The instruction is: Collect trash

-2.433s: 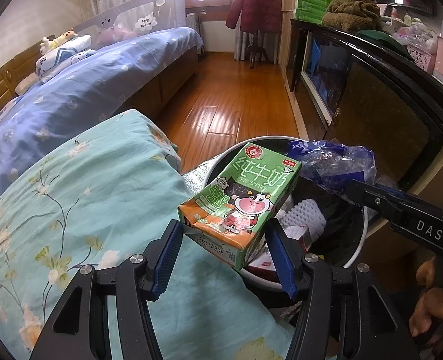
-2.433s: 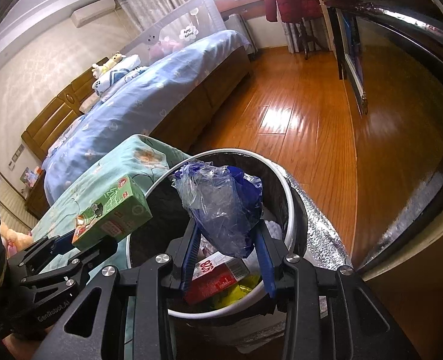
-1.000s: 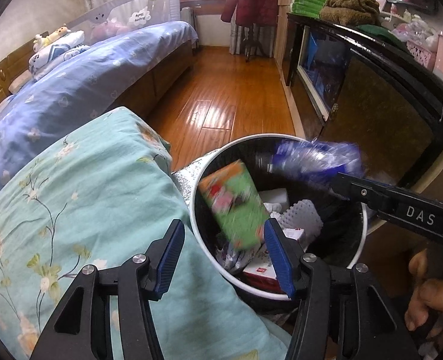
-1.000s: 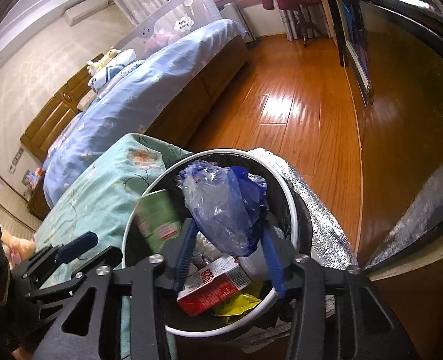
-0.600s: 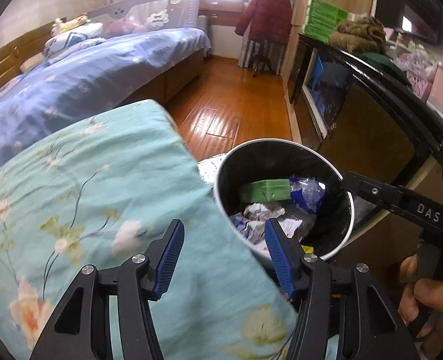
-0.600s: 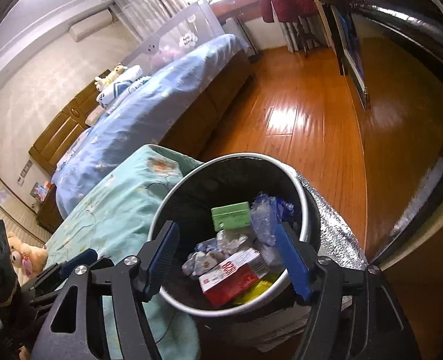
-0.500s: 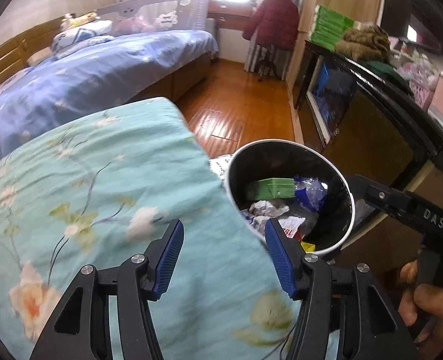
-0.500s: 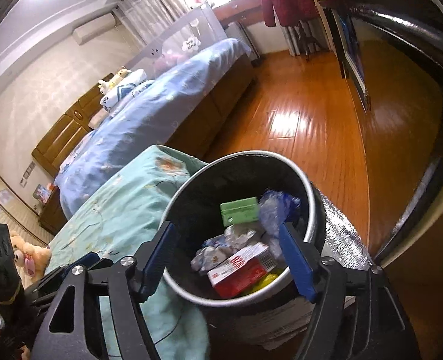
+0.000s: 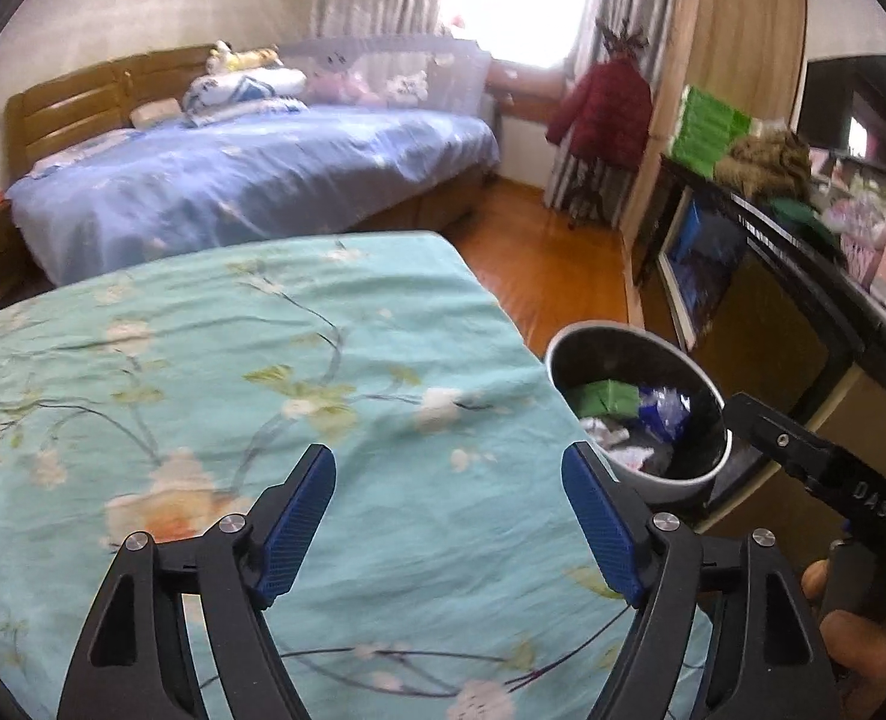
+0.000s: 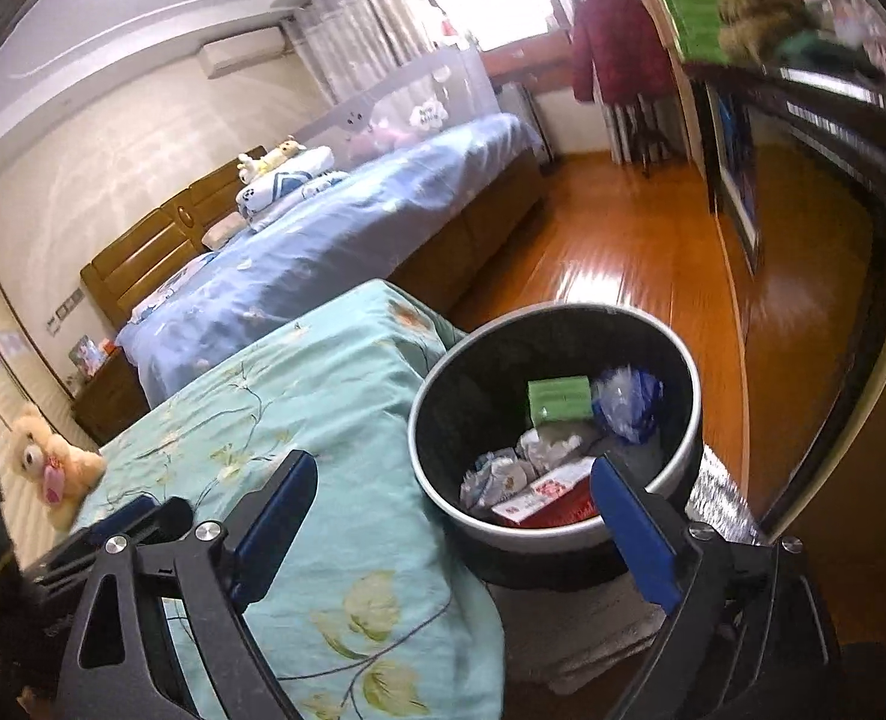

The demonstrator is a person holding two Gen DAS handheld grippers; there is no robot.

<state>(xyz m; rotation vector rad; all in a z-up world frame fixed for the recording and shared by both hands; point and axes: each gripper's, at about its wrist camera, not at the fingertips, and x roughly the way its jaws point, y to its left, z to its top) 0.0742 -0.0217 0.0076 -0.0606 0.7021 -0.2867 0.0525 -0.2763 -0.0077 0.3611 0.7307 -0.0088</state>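
A round bin with a black liner stands on the floor beside the turquoise floral bed. Inside lie the green milk carton, the blue plastic bag, a red and white box and crumpled wrappers. The same bin appears at the right of the left wrist view, with the carton in it. My left gripper hovers over the bedcover, jaws opening, nothing between them. My right gripper hangs near the bin's near rim, jaws opening wide and empty.
The turquoise bedcover fills the left. A teddy bear sits on it at far left. A blue bed, wooden floor and a dark cabinet lie beyond. A hand holds the other gripper at lower right.
The carton and the blue bag dropped from my grippers into the bin. Both grippers pulled back and up from the bin, the left swinging over the bedcover, and both opened wider.
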